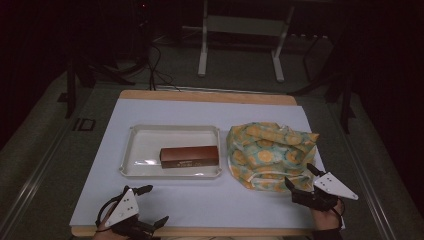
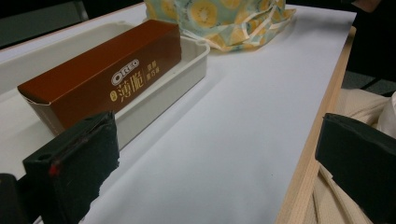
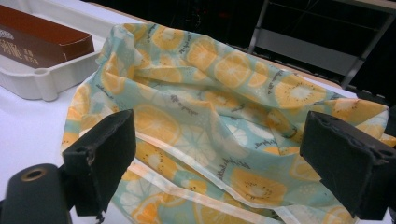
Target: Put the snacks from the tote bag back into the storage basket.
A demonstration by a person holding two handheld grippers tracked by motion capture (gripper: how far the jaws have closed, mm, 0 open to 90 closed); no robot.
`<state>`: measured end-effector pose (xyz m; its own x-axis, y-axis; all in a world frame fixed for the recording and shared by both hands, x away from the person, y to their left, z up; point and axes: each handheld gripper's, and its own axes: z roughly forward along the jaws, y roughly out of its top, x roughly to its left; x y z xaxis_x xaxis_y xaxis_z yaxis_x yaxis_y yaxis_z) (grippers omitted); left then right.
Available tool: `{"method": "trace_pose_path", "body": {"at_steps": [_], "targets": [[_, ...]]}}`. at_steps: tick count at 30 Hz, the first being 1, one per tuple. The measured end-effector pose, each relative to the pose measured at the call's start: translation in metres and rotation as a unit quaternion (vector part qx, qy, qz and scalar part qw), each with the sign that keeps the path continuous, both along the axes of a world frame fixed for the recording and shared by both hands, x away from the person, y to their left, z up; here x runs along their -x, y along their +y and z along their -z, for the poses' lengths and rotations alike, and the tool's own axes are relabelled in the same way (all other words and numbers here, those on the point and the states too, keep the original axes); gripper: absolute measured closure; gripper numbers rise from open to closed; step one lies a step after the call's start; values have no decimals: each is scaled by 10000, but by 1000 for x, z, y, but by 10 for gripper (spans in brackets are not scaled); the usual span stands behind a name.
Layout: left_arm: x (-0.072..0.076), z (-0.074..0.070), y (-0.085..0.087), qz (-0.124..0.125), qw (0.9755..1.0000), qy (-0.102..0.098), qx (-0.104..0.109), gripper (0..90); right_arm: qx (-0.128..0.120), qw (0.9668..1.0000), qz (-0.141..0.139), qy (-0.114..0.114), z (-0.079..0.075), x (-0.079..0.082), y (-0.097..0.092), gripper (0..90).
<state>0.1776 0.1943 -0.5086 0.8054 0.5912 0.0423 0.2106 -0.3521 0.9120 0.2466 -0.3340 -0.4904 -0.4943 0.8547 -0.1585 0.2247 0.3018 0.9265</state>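
Note:
A brown Oreo box [image 1: 189, 156] [image 2: 102, 79] lies on its side in a white tray [image 1: 145, 145] [image 2: 187, 74] at the middle of the table. Right of the tray sits a crumpled cloth bag printed with orange slices [image 1: 269, 153] [image 3: 219, 121]. My left gripper [image 1: 152, 205] [image 2: 215, 163] is open near the front left edge, short of the tray, nothing between its jaws. My right gripper [image 1: 301, 176] [image 3: 219, 158] is open at the bag's near right edge, its jaws spread on either side of the fabric without closing on it.
White paper [image 1: 200, 205] covers the wooden tabletop [image 1: 210, 96]. Its wooden front edge [image 2: 308, 168] runs close to the left gripper. A metal stand [image 1: 240, 30] rises behind the table on the dark floor.

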Motion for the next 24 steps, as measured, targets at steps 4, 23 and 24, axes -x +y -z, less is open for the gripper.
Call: {"method": "trace_pose_path", "body": {"at_steps": [4,23,24], "targets": [[0,0,0,-2,10000,21,1,0,-35,10000,1,27,1,-1,-1,108],[-1,2,-1,-4,9999,116,-56,0,72,9999,69,-39,4,-3,4,108],[-1,2,-1,-6,9999,120,-52,0,79,10000,47,14,5,-3,5,108]]}}
